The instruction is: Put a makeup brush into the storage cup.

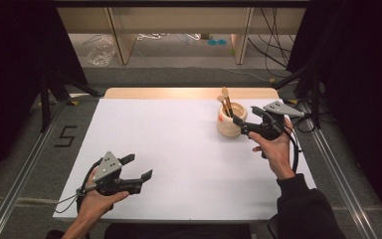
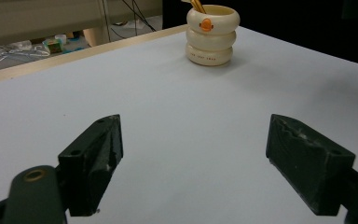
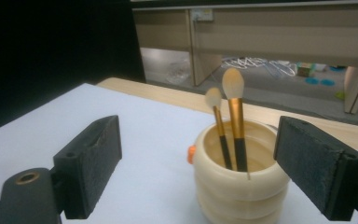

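Note:
A cream ribbed cup [image 1: 230, 123] with an orange knob on its side stands at the back right of the white table top [image 1: 179, 149]. Two makeup brushes [image 1: 225, 102] with gold ferrules stand upright in it. My right gripper [image 1: 241, 126] is open just to the right of the cup, its jaws level with the cup's rim. In the right gripper view the cup [image 3: 240, 186] and the brushes [image 3: 235, 121] sit close ahead between the spread jaws of that gripper [image 3: 199, 126]. My left gripper [image 1: 139, 167] is open and holds nothing at the front left. From the left gripper view [image 2: 196, 126] the cup [image 2: 212, 39] is far off.
A bare wooden strip [image 1: 189, 93] runs along the table's far edge. Beyond it are a floor with cables [image 1: 273, 55] and wooden desk legs [image 1: 119, 42]. Metal rails [image 1: 25, 164] run along both sides of the table.

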Tool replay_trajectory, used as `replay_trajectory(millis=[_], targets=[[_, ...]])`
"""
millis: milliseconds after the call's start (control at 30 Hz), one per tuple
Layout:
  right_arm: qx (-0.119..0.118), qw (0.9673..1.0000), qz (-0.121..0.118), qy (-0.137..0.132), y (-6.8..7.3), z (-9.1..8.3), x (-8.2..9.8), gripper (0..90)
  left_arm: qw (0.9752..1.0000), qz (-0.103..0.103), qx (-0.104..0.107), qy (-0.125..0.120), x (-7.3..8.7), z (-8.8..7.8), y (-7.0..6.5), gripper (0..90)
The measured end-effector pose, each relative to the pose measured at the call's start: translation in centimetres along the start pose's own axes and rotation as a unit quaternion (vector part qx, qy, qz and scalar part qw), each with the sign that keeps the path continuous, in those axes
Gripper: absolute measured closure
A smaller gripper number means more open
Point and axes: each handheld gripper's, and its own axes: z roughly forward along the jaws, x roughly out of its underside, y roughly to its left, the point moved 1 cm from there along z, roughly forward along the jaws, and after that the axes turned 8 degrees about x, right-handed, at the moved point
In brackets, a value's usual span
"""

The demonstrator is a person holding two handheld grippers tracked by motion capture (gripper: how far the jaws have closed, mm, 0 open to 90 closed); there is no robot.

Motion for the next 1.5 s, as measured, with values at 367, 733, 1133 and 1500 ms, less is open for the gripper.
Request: replay_trajectory(millis=[367,733,1133,1500], targets=[[-0.02,0.9998,-0.006,0.006,1.8,-2.1,1.9,16.3,1.0,0.001,-0.002,-0.001,0.0,0.0,0.0,18.3],[-0.036,0.9993,-0.011,0.009,3.0,-3.2,3.3,16.3,1.0,-0.006,-0.003,-0.005,0.0,0.0,-0.1,18.3],[-0.05,0.9986,-0.016,0.01,4.1,-4.2,4.3,16.3,0.9999,-0.005,-0.001,-0.009,0.0,0.0,0.0,18.3],[-0.062,0.9979,-0.019,0.011,5.2,-5.4,5.5,16.2,0.9999,-0.004,-0.001,-0.01,0.0,-0.1,-0.2,18.3]])
